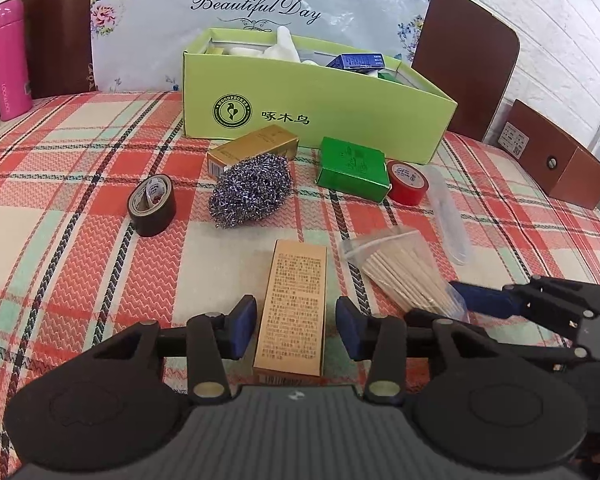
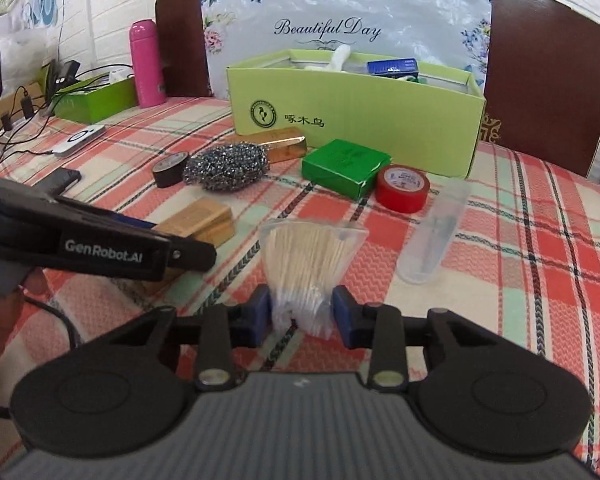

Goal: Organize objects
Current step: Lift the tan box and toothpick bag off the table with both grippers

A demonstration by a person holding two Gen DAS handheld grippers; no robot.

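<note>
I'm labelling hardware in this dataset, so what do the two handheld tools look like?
Both are matte black plastic. The left tool and right tool each carry two fingers with blue pads, black linkage bars with silver pivot pins, two round black discs and a grey ribbed body. Seen from the right wrist view, the left tool's side bears white "GenRobot.AI" lettering. No sleeve shows.

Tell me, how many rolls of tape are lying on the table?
2. The dark roll of tape lies left of the steel scourer. The red roll of tape lies right of the green box. More may be hidden inside the light green carton.
</note>
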